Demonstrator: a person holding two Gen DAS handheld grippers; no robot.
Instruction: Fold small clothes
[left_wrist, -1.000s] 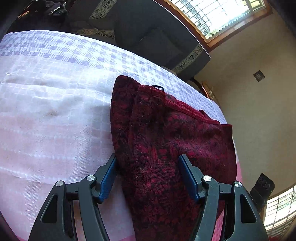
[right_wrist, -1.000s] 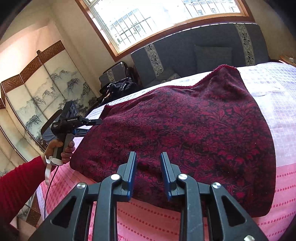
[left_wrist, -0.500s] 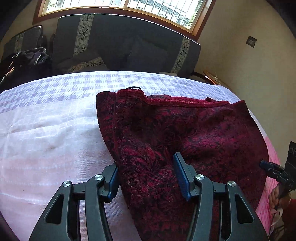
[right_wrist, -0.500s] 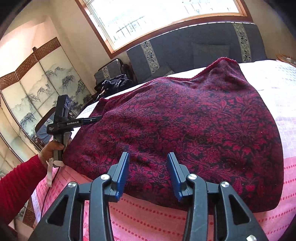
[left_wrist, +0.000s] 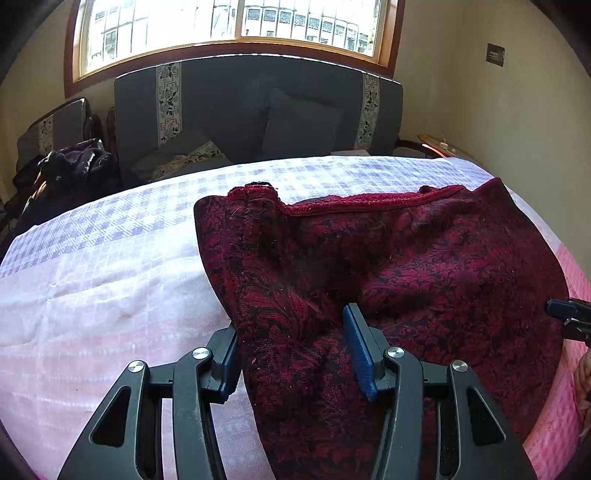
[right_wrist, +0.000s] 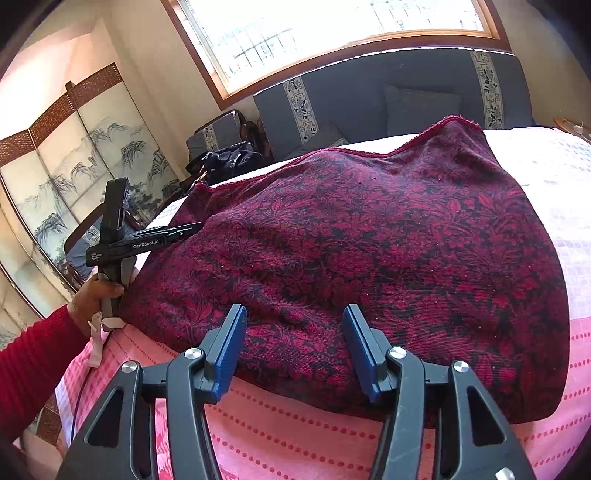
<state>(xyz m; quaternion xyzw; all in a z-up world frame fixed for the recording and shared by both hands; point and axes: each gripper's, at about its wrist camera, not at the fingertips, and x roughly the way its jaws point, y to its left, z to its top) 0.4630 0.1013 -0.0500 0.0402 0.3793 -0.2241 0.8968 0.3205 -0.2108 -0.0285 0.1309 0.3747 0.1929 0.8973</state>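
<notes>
A dark red floral garment (left_wrist: 406, 266) lies flat on the bed, its trimmed hem toward the far side. It fills the middle of the right wrist view (right_wrist: 369, 240). My left gripper (left_wrist: 291, 343) is open, its jaws on either side of the garment's near left edge. It also shows in the right wrist view (right_wrist: 181, 232), at the cloth's left edge. My right gripper (right_wrist: 293, 343) is open, its jaws wide over the garment's near edge. Its tip shows at the right edge of the left wrist view (left_wrist: 569, 314).
The bed has a white and lilac checked cover (left_wrist: 92, 277) and a pink dotted one (right_wrist: 295, 435) at the near side. A grey sofa (left_wrist: 258, 110) stands under the window behind. Dark bags (left_wrist: 62, 170) sit at far left. A painted screen (right_wrist: 74, 166) stands left.
My right gripper has opened from nearly shut to wide. My left gripper has swung around to face the sofa and window, staying open at the garment's edge.
</notes>
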